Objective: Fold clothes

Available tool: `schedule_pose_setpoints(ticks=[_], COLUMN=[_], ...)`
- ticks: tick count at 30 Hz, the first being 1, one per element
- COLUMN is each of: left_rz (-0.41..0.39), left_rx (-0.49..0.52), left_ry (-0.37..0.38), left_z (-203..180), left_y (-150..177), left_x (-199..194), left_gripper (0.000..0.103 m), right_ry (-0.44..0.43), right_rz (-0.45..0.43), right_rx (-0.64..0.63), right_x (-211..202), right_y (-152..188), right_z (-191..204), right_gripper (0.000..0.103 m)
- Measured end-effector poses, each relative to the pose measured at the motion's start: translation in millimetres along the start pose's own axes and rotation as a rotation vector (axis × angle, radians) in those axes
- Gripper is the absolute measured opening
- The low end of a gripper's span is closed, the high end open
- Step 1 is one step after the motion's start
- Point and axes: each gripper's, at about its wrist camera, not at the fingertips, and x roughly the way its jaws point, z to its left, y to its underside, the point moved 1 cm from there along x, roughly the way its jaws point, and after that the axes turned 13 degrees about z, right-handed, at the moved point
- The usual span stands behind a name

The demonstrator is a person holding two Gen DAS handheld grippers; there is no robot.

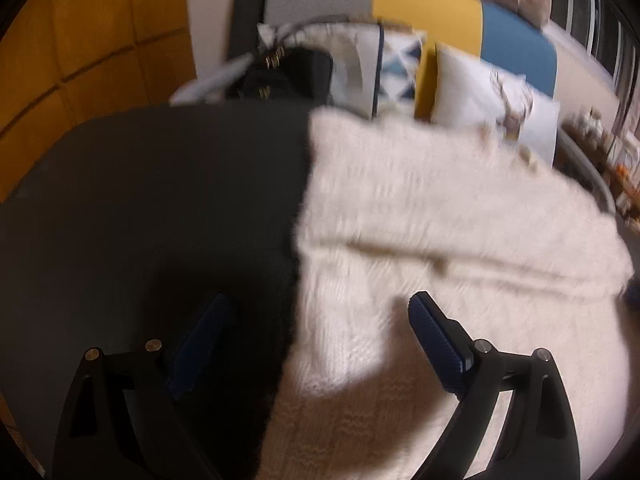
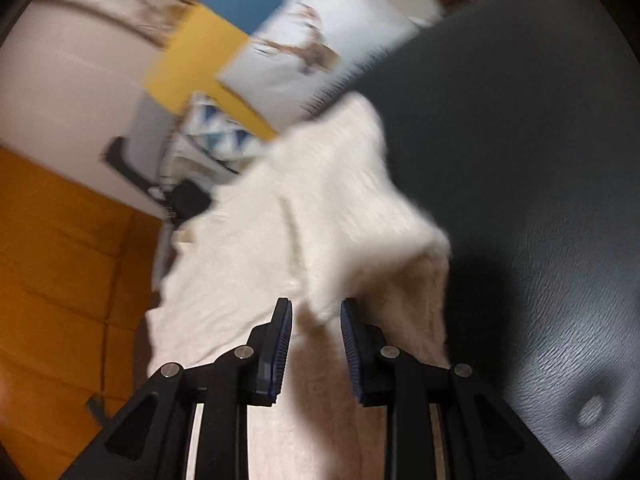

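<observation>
Left wrist view: a dark round surface (image 1: 152, 184) carries a cream knitted garment (image 1: 440, 216) spread over its right half, one layer folded across the middle. Beyond it stand patterned cushions (image 1: 496, 92) against a backrest of grey, yellow and blue panels (image 1: 428, 12), with a black bag (image 1: 288, 72) at the left and orange-brown floor (image 1: 80, 40) beside it. The left tongs (image 1: 316, 312) stand wide apart above the garment's left edge, nothing between them. Everything here is smeared by motion, so the knit pattern and the shelf at far right are hard to read.

Right wrist view: the picture is tilted. The right tongs (image 2: 316, 316) are narrowly parted with a raised corner of the garment (image 2: 340, 208) between them; blur hides whether the pads press on it. The dark surface (image 2: 540, 160) looks leathery.
</observation>
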Motion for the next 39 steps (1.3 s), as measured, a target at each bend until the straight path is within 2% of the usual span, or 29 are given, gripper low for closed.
schedule_pose_setpoints(ticks=[2,3,4,5,7,9,10,12,14,18,22,23,24,27,31,36,39], left_rz=[-0.08,-0.119,-0.135,-0.134,-0.097,-0.041,-0.003,0.076,0.085,0.081,0.075,0.075,0.076,0.079,0.077,0.077,0.078], left_rx=[0.011,0.018,0.04,0.072,0.127,0.177,0.193,0.174,0.144,0.138,0.145,0.144,0.142,0.135,0.138,0.135,0.133], left_ry=[0.044,0.065,0.075,0.078,0.044,-0.014,-0.027,0.004,0.036,0.044,0.025,0.026,0.029,0.042,0.04,0.045,0.052], left_z=[-12,-18,-28,-40,-57,-70,-73,-68,-62,-63,-70,-70,-68,-65,-66,-66,-65], left_y=[-6,-9,-14,-20,-28,-32,-31,-29,-27,-22,-19,-19,-21,-21,-20,-20,-20], left_x=[-14,-21,-23,-21,-8,12,24,43,46,47,46,46,46,45,45,46,46], left_gripper=[0.094,0.094,0.094,0.094,0.094,0.094,0.094,0.095,0.096,0.097,0.097,0.097,0.098,0.098,0.098,0.098,0.098], right_ry=[-0.03,-0.049,-0.053,-0.022,0.033,0.034,0.011,-0.067,-0.127,-0.078,-0.112,-0.118,-0.124,-0.126,-0.063,0.084,0.153], right_rz=[-0.026,-0.044,-0.054,-0.056,-0.068,-0.059,-0.057,-0.061,-0.092,-0.092,-0.008,-0.007,-0.005,-0.041,-0.128,-0.103,-0.118], right_rx=[0.032,0.045,0.046,0.029,-0.016,-0.014,-0.009,-0.007,-0.044,-0.05,0.0,-0.016,-0.032,-0.081,-0.136,-0.176,-0.219], right_x=[5,6,8,10,12,8,4,-7,-14,0,20,23,26,16,-7,9,15], right_y=[-3,-3,-3,-3,0,1,4,10,13,-6,-14,-15,-16,-7,4,7,5], right_z=[-2,-3,-3,-1,2,2,2,1,9,18,7,9,11,19,27,24,23], right_gripper=[0.025,0.022,0.011,0.01,0.008,0.009,0.013,0.02,0.023,0.025,0.025,0.022,0.012,0.01,0.009,0.009,0.009])
